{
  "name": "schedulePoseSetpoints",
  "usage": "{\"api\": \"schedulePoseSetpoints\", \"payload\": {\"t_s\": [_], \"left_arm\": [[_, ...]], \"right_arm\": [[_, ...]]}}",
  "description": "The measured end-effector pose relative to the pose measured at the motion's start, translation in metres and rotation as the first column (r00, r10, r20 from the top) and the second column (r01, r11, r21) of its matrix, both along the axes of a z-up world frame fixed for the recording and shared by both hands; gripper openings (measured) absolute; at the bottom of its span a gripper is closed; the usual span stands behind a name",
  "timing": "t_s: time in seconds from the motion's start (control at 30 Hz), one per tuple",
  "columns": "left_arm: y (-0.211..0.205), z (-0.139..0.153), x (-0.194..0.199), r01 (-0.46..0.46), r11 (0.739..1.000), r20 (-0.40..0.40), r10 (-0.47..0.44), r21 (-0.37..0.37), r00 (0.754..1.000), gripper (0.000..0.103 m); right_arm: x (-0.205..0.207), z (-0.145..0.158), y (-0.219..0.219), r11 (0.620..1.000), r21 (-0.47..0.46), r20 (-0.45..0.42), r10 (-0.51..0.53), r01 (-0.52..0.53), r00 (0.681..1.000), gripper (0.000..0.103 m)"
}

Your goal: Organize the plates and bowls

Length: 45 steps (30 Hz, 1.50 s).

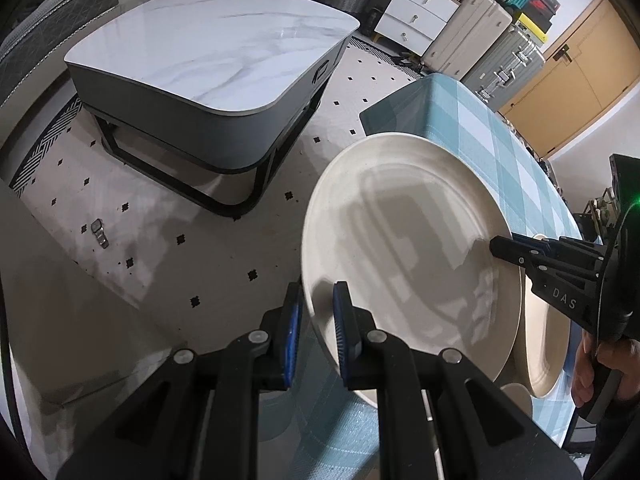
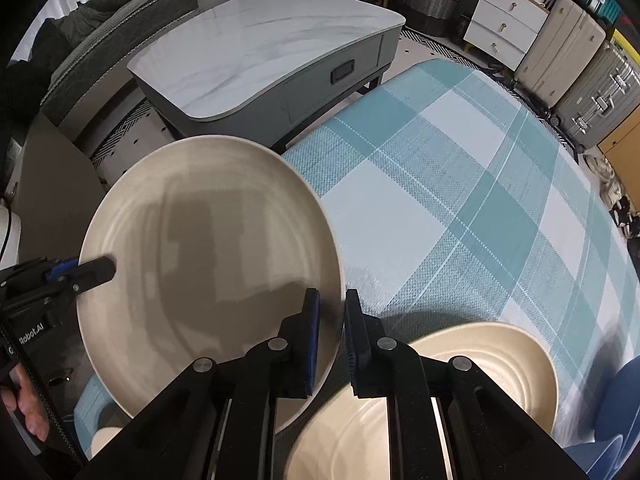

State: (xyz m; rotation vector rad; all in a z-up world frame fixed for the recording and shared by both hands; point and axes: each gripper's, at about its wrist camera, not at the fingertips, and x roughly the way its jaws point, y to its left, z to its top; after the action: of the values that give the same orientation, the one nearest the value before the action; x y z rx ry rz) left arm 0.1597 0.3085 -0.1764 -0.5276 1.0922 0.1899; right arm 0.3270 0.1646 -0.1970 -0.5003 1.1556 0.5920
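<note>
A large cream plate [image 1: 408,240] is held tilted above the table with the teal checked cloth [image 1: 496,132]. My left gripper [image 1: 318,312] is shut on its near rim, one pad on each face. My right gripper [image 2: 332,320] is shut on the opposite rim of the same plate [image 2: 208,256]; it shows in the left wrist view [image 1: 504,250] at the plate's right edge. A second cream plate [image 2: 480,384] lies on the cloth [image 2: 460,184] below the right gripper; it also shows behind the held plate [image 1: 548,352].
A grey coffee table with a marble top [image 1: 216,36] stands on the patterned floor beyond. Suitcases [image 1: 504,52] and a white drawer unit [image 1: 420,12] line the far wall. A blue object [image 2: 616,412] sits at the table's right edge.
</note>
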Motion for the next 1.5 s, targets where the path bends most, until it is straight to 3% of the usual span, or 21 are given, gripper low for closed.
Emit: {"api": "schedulePoseSetpoints", "payload": {"t_s": [0.27,0.83,1.17,1.5], "left_arm": [[-0.001,0.002,0.002,0.012,1.0,-0.024,-0.012,-0.014,1.0,0.013],[-0.011,0.034,-0.004,0.045,0.998,-0.013,-0.046,-0.039,0.999,0.013],[-0.037,0.058,-0.028,0.095,0.995,-0.009,-0.095,-0.024,0.995,0.013],[-0.068,0.046,-0.074,0.119,0.993,-0.042,-0.12,-0.016,0.992,0.013]], "right_arm": [[-0.004,0.003,-0.001,1.0,0.003,-0.001,-0.021,0.021,1.0,0.009],[-0.003,0.046,-0.016,0.994,0.064,-0.014,-0.085,0.086,0.996,0.008],[-0.04,0.078,-0.047,0.992,0.08,0.017,-0.096,0.094,0.995,0.007],[-0.103,0.07,-0.085,0.987,0.108,0.003,-0.117,0.116,0.993,0.007]]}}
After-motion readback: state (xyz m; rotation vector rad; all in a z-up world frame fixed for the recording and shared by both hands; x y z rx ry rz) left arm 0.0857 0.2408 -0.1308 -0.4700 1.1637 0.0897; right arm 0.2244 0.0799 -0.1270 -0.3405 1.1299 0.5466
